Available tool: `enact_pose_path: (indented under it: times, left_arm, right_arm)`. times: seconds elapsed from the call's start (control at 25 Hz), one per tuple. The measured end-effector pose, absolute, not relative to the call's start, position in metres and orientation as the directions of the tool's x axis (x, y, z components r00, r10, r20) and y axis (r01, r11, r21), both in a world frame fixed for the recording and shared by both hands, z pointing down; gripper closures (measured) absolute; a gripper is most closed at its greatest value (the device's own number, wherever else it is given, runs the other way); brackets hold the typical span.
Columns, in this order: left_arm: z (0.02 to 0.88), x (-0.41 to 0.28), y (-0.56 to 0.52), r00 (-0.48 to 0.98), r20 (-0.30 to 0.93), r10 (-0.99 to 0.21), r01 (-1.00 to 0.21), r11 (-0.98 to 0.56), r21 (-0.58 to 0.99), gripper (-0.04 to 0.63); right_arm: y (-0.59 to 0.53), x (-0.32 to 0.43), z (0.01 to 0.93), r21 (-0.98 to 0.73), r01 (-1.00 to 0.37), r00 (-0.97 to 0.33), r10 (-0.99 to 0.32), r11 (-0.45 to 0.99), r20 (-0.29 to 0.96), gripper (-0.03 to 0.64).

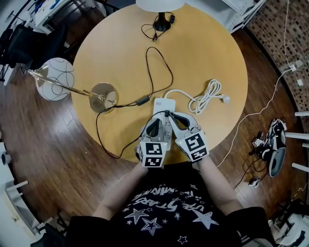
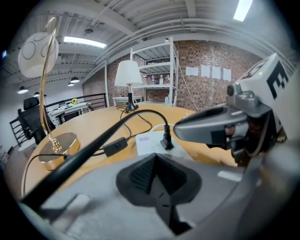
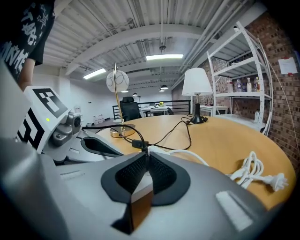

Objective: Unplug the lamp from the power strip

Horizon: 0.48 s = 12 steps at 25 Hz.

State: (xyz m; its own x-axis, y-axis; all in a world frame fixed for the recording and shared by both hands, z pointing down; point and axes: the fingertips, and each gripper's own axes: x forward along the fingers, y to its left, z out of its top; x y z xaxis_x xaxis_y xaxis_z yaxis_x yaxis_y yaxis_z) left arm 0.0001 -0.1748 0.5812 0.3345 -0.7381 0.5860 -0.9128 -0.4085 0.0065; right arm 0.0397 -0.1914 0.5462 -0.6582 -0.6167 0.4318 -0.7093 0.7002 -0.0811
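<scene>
A white power strip [image 1: 163, 107] lies near the table's front edge, and the lamp's black plug [image 2: 167, 140] stands upright in it. The black cord [image 1: 150, 67] runs from it through an inline switch [image 1: 142, 101] to the gold lamp [image 1: 103, 96] with a white globe shade. My left gripper [image 1: 155, 126] rests over the strip's near end, shut, with nothing between its pads [image 2: 140, 174]. My right gripper [image 3: 145, 157] is shut, and its tips are right at the plug [image 3: 142, 146]. I cannot tell whether they pinch it.
The strip's own white cable [image 1: 207, 95] lies coiled to the right, with its plug loose on the table. A second lamp with a white shade [image 1: 160, 5] stands at the far edge. The round wooden table [image 1: 212, 53] ends just before my grippers. Shelving [image 3: 243, 84] stands beyond.
</scene>
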Motion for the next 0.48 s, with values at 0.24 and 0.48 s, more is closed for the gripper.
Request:
enact_pose_path:
  times: [0.24,0.48]
  left_arm:
    - [0.583,0.0,-0.174,0.326,0.597,-0.733,-0.911,-0.413,-0.01,0.591]
    - [0.582,0.002,-0.174,0.329,0.6,-0.729,-0.907,-0.421,-0.015,0.591]
  right_arm:
    - [-0.194,0.037,0.548,-0.078,-0.694,-0.669,-0.601,0.716,0.437,0.549]
    - [-0.196,0.028,0.551,-0.074,-0.66,-0.687,-0.559,0.748,0.464,0.471]
